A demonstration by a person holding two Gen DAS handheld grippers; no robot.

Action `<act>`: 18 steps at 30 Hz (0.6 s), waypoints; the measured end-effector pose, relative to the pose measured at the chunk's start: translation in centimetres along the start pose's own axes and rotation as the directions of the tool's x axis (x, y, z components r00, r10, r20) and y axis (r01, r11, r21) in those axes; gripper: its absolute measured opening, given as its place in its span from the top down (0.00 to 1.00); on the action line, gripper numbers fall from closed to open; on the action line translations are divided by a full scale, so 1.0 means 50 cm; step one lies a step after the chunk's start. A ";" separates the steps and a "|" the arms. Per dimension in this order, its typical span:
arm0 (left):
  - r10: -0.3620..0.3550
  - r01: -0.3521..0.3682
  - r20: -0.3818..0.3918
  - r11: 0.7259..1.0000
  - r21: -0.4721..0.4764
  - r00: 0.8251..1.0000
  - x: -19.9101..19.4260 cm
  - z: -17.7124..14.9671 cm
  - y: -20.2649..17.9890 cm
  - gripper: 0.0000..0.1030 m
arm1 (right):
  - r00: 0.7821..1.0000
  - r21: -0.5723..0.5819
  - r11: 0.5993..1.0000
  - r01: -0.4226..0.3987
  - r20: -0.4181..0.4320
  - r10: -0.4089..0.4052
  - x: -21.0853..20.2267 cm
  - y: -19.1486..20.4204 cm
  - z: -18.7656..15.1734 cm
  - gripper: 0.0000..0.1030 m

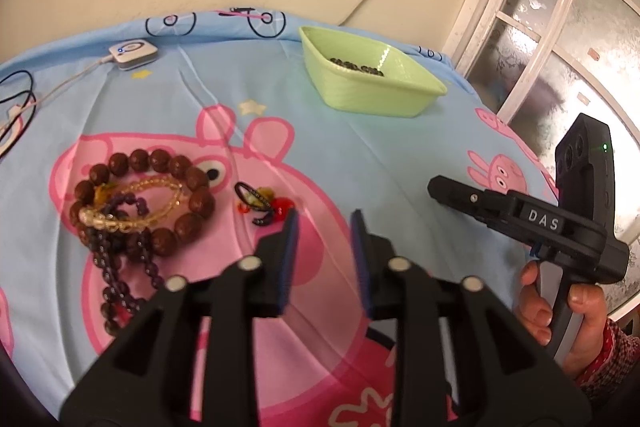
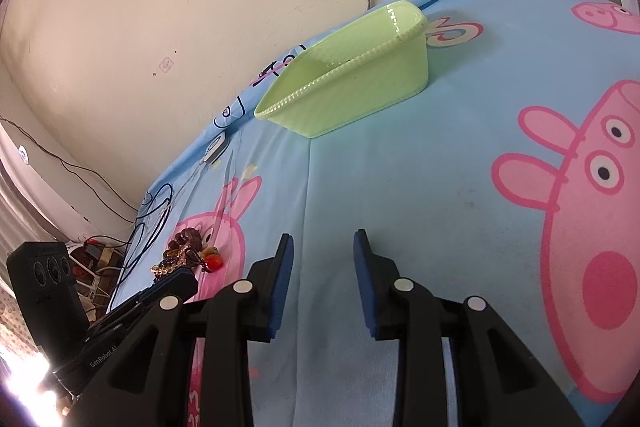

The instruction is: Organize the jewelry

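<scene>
A pile of jewelry lies on the left of the blue cartoon cloth: a large brown bead bracelet, a clear yellow bracelet and a purple bead string. Beside it sit small pieces with a black ring and red bead. My left gripper hovers just right of these pieces, jaws apart and empty. A light green basket at the back holds a dark bead chain. My right gripper, held by a hand, hovers over bare cloth in front of the basket, jaws apart with nothing between them.
A small white device with a blue light and its cable rest at the back left, with black cords near the left edge. The wall runs behind the table. A white-framed glass door stands to the right.
</scene>
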State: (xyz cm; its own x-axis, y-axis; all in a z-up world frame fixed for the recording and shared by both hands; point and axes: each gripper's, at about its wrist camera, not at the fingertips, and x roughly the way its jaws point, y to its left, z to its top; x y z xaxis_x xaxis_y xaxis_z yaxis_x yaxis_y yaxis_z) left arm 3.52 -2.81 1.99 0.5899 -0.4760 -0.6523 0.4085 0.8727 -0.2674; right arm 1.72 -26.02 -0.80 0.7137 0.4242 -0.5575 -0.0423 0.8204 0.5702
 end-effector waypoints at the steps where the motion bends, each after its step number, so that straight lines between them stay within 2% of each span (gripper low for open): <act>1: 0.001 -0.001 0.007 1.000 0.000 1.000 -0.002 0.000 0.002 0.64 | 1.000 0.003 1.000 -0.003 0.001 0.003 -0.001 -0.001 0.000 0.93; 18: 0.000 0.000 0.007 1.000 -0.001 1.000 -0.004 0.001 0.005 0.63 | 1.000 0.011 1.000 -0.012 0.007 0.011 -0.007 -0.001 -0.002 0.89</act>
State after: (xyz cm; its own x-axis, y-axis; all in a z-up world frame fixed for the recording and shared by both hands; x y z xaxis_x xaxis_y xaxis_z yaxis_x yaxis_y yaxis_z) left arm 3.54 -2.53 2.08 0.5949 -0.4772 -0.6468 0.4082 0.8726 -0.2683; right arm 1.39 -26.16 -0.67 0.7179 0.4309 -0.5467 -0.0428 0.8112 0.5832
